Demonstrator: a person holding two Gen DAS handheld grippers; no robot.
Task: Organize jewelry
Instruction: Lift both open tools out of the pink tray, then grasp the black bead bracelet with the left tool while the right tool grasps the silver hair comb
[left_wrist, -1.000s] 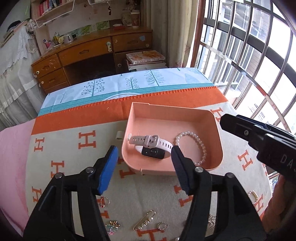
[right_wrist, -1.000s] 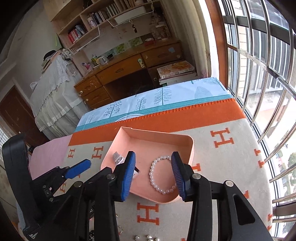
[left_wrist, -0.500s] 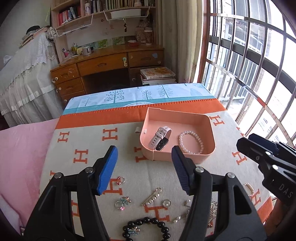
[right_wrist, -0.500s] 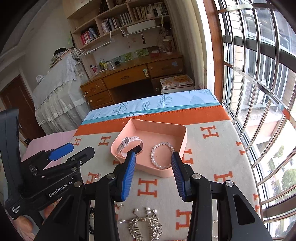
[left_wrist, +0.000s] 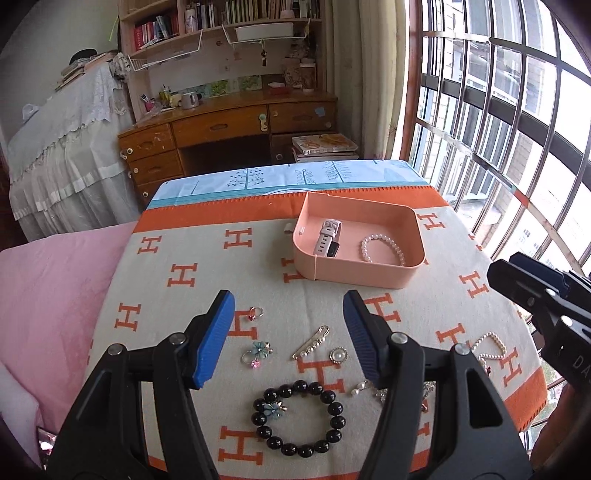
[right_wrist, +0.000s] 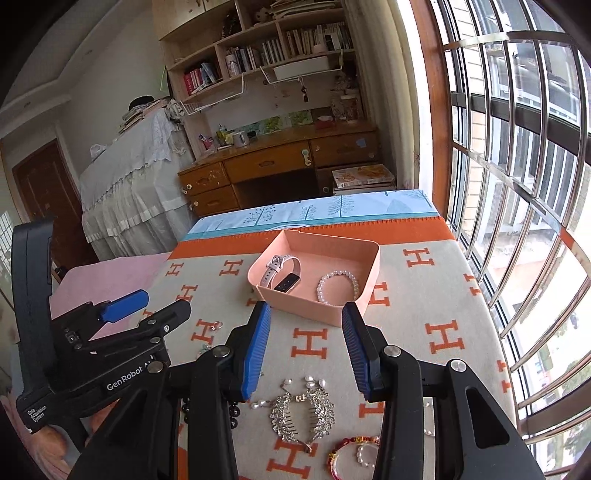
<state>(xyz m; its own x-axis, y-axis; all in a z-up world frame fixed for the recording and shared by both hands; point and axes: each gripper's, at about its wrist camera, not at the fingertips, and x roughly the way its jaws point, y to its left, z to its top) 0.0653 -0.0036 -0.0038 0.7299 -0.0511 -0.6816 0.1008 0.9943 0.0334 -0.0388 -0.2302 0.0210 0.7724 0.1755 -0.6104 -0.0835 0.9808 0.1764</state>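
On the surface (left_wrist: 177, 280), covered by a cream blanket with orange H marks, a pink tray (left_wrist: 354, 271) sits at about one o'clock from the left gripper (left_wrist: 288, 336). Inside the tray a pale pink watch (left_wrist: 327, 236) lies at nine o'clock and a white pearl bracelet (left_wrist: 382, 249) at three o'clock, near each other but not touching. The left gripper hangs above the blanket with its jaws apart and nothing between them. Beneath and ahead of it loose pieces are spread out: a black bead bracelet (left_wrist: 299, 419) at six o'clock, a pearl safety pin (left_wrist: 312, 341) and a round pearl brooch (left_wrist: 338, 355) just beside each other, a flower ring (left_wrist: 256, 352), and a small ring (left_wrist: 255, 313) with a red stone at eleven o'clock. The right gripper (right_wrist: 306, 345) also has its jaws apart and empty; the tray lies just past its tips at twelve o'clock. Below it rest a silver hair comb (right_wrist: 303, 411) and, at five o'clock, a red beaded bracelet (right_wrist: 351, 456)
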